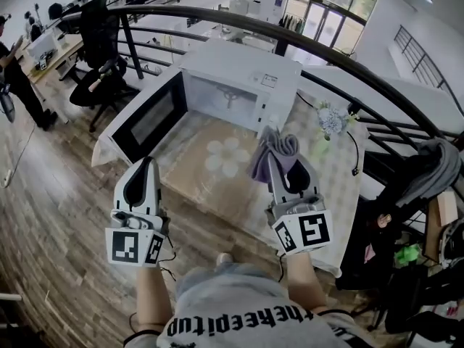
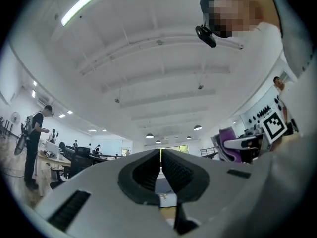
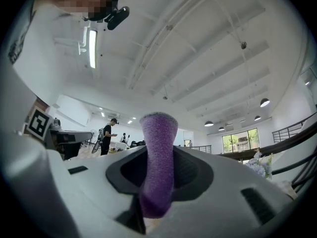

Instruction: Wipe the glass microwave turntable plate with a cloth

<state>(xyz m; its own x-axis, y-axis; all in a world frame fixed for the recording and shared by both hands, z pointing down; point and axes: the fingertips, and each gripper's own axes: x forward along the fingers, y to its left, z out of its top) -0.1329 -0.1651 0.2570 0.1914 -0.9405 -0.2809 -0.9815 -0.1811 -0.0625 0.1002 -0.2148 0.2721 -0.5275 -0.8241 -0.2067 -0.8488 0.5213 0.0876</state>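
Note:
The glass turntable plate (image 1: 226,156) lies flat on the table in front of the open microwave (image 1: 243,78). My right gripper (image 1: 279,159) is shut on a purple cloth (image 1: 274,149), which bunches up just right of the plate. In the right gripper view the cloth (image 3: 158,148) stands up between the jaws of that gripper (image 3: 158,175). My left gripper (image 1: 149,162) hovers at the table's near left edge, left of the plate, and is shut on nothing. The left gripper view looks up at the ceiling, and the left gripper (image 2: 160,166) has its jaws together.
The microwave door (image 1: 148,116) swings open to the left. A small bunch of flowers (image 1: 332,119) and a black cable (image 1: 355,154) sit on the table (image 1: 330,187) at the right. A dark curved railing (image 1: 377,85) runs behind, and a bag (image 1: 435,165) hangs at far right.

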